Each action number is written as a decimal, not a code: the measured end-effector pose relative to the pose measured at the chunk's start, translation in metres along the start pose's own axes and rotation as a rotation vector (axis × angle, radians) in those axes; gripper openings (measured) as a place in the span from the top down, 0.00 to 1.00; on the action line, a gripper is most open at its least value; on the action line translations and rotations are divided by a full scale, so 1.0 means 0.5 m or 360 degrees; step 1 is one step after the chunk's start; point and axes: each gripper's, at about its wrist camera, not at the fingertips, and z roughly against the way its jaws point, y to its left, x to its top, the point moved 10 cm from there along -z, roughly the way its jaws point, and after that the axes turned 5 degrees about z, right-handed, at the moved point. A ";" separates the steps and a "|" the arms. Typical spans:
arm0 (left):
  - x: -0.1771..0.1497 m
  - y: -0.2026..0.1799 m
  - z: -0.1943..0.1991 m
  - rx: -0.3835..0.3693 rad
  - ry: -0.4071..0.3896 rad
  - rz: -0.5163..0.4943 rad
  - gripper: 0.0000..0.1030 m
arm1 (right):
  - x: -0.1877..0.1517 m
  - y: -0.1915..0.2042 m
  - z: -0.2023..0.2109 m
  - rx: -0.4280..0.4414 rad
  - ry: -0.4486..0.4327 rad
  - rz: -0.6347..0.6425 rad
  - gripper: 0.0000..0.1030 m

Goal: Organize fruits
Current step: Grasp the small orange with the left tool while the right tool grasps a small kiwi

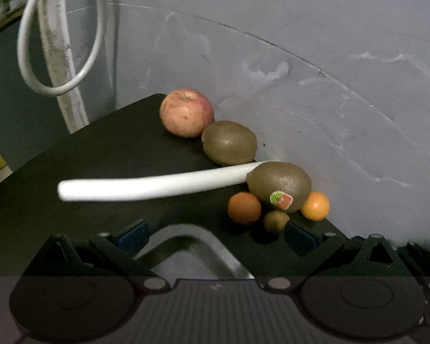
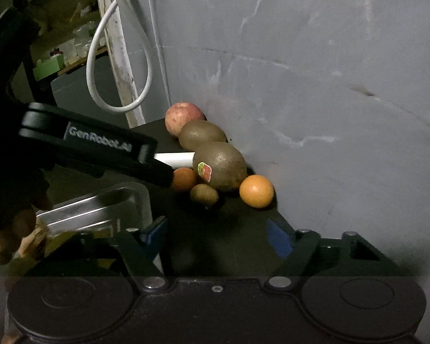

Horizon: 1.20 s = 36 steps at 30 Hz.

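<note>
Fruits lie along a grey wall on a black table (image 1: 100, 154): a red apple (image 1: 187, 113) (image 2: 183, 118), a brown kiwi (image 1: 229, 142) (image 2: 202, 134), a larger kiwi with a sticker (image 1: 279, 185) (image 2: 219, 164), two small oranges (image 1: 244, 207) (image 1: 315, 205) (image 2: 256, 191) and a tiny kiwi (image 1: 275, 220) (image 2: 204, 193). My left gripper (image 1: 215, 236) is open and empty just in front of the small fruits; its body shows in the right wrist view (image 2: 100, 146). My right gripper (image 2: 216, 232) is open and empty, a little short of the fruits.
A white tube (image 1: 152, 186) lies across the table behind the fruits. A clear container with a metal rim (image 1: 192, 246) (image 2: 100, 203) sits below the left gripper. A white cable loop (image 1: 60, 37) hangs at the left by a white post. The grey wall (image 1: 329, 100) bounds the right.
</note>
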 end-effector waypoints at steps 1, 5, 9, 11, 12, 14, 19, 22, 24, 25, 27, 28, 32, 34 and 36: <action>0.002 -0.003 -0.009 -0.0004 0.0000 -0.0015 0.05 | 0.003 -0.001 -0.014 0.0010 0.0007 -0.0003 0.31; 0.008 -0.011 -0.039 -0.0033 0.0009 -0.0052 0.13 | 0.016 0.005 -0.047 0.0048 0.0019 0.0005 0.39; 0.008 -0.013 -0.060 -0.0058 0.0022 -0.0040 0.24 | 0.023 0.008 -0.071 0.0068 0.0041 0.0003 0.48; 0.010 -0.016 -0.063 -0.0074 0.0012 -0.0036 0.28 | 0.025 0.009 -0.079 0.0075 0.0045 0.0002 0.50; 0.010 -0.018 -0.064 -0.0085 0.0008 -0.0037 0.31 | 0.026 0.010 -0.082 0.0077 0.0044 0.0005 0.52; 0.012 -0.021 -0.067 -0.0105 0.0004 -0.0035 0.35 | 0.027 0.012 -0.090 0.0082 0.0047 0.0012 0.54; 0.014 -0.024 -0.066 -0.0159 0.0008 -0.0011 0.50 | 0.023 0.014 -0.100 0.0083 0.0059 0.0017 0.59; 0.013 -0.023 -0.065 -0.0171 0.0011 -0.0001 0.57 | 0.025 0.018 -0.104 0.0092 0.0049 0.0030 0.63; 0.011 -0.023 -0.065 -0.0174 0.0014 0.0008 0.57 | 0.026 0.019 -0.103 0.0099 0.0042 0.0033 0.67; 0.011 -0.023 -0.064 -0.0172 0.0013 0.0008 0.57 | 0.026 0.020 -0.103 0.0101 0.0042 0.0034 0.70; 0.010 -0.024 -0.067 -0.0169 0.0016 0.0000 0.57 | 0.025 0.021 -0.102 0.0103 0.0040 0.0038 0.72; 0.010 -0.024 -0.068 -0.0167 0.0016 0.0001 0.57 | 0.025 0.021 -0.101 0.0101 0.0038 0.0039 0.72; 0.010 -0.025 -0.075 -0.0152 0.0029 -0.0009 0.57 | 0.021 0.018 -0.097 0.0107 0.0036 0.0040 0.72; 0.006 -0.028 -0.081 -0.0152 0.0048 -0.0013 0.64 | 0.020 0.018 -0.094 0.0110 0.0041 0.0048 0.72; 0.004 -0.032 -0.084 -0.0150 0.0055 -0.0003 0.66 | 0.018 0.015 -0.088 0.0109 0.0045 0.0046 0.72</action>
